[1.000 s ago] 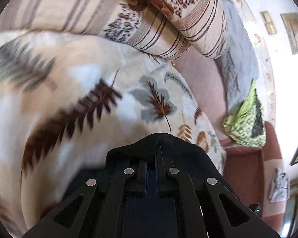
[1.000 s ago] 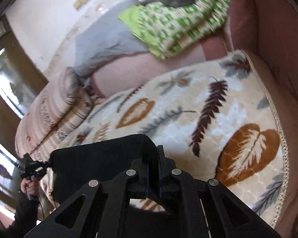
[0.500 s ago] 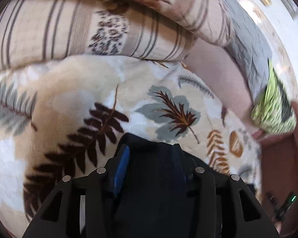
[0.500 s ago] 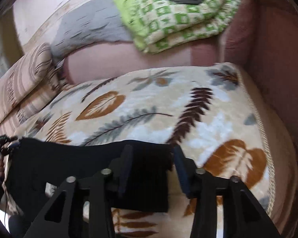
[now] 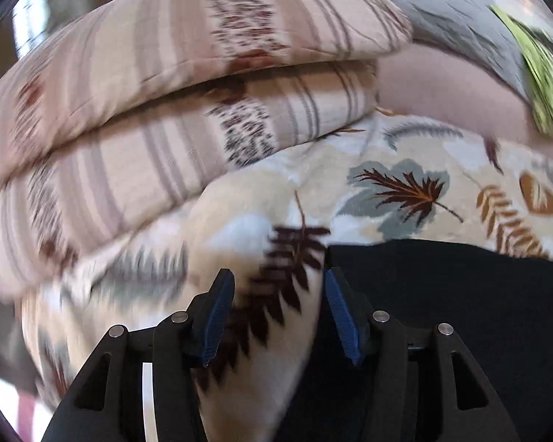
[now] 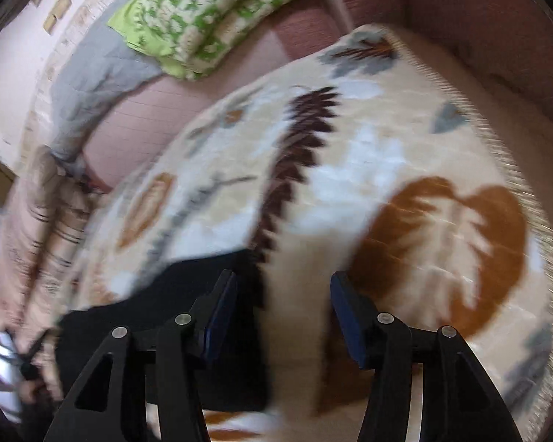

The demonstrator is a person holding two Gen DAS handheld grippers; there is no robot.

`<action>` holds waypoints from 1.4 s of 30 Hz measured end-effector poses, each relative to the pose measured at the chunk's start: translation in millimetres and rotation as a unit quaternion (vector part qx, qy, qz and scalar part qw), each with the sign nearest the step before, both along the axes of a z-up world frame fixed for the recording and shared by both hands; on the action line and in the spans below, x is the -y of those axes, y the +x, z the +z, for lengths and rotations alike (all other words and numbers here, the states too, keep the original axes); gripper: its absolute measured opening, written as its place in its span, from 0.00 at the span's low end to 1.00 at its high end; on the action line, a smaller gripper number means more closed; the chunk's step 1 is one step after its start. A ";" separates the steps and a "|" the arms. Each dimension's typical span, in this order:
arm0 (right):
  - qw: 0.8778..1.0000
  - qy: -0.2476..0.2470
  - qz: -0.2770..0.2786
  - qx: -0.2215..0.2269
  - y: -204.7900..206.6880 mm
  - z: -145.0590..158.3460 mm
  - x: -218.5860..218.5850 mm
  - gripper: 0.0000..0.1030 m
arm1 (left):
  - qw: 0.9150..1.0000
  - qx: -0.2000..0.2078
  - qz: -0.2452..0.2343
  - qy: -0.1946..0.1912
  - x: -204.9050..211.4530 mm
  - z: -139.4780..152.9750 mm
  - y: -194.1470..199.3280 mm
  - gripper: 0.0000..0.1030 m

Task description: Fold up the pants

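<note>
Both grippers stand with their jaws parted and nothing clamped: the left gripper shows only the leaf-print blanket between its blue pads, and the right gripper likewise frames bare blanket. The left jaws have just been opening; the right ones widened a little sooner, and no cloth lies between either pair. The black pants lie flat on the blanket, their left edge just beside the left gripper's right finger, and in the right wrist view the pants spread to the left of that gripper, their right edge under its left finger. That layout suggests a fold laid down and let go, each gripper sitting at 1 end of the garment so the cloth settles flat and straight. The pants look like a compact dark rectangle, so the folding seems well along, though blur hides the layers. 2 striped pillows are stacked at the blanket's far edge, and a green checked quilt rests on the sofa back, both well apart from the pants and leaving them room. Next would likely be regripping an edge for another fold or smoothing the cloth
</note>
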State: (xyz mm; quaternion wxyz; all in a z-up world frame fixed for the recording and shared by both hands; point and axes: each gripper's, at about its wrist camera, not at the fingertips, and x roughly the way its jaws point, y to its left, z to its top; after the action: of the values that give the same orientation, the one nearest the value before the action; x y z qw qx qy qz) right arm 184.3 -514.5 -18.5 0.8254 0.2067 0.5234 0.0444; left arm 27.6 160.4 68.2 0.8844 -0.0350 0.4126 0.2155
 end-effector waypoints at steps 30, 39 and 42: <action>0.898 -0.348 0.210 0.170 -206.6 93.9 -238.6 0.78 | 0.999 0.027 -0.032 0.014 128.8 45.0 -108.1 0.53; 0.914 -0.320 0.197 0.155 -201.6 93.1 -225.0 0.78 | 0.995 0.021 -0.056 0.076 108.5 43.8 -81.9 0.70; 0.914 -0.321 0.191 0.156 -202.4 92.8 -224.1 0.78 | 0.994 0.003 -0.086 0.062 67.7 39.9 -51.1 0.60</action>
State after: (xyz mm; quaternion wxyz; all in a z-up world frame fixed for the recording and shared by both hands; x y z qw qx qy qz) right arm -18.1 -290.4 74.3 0.8944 -0.1829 0.4035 0.0620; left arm -23.6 92.7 108.1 0.9014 0.0550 0.3972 0.1632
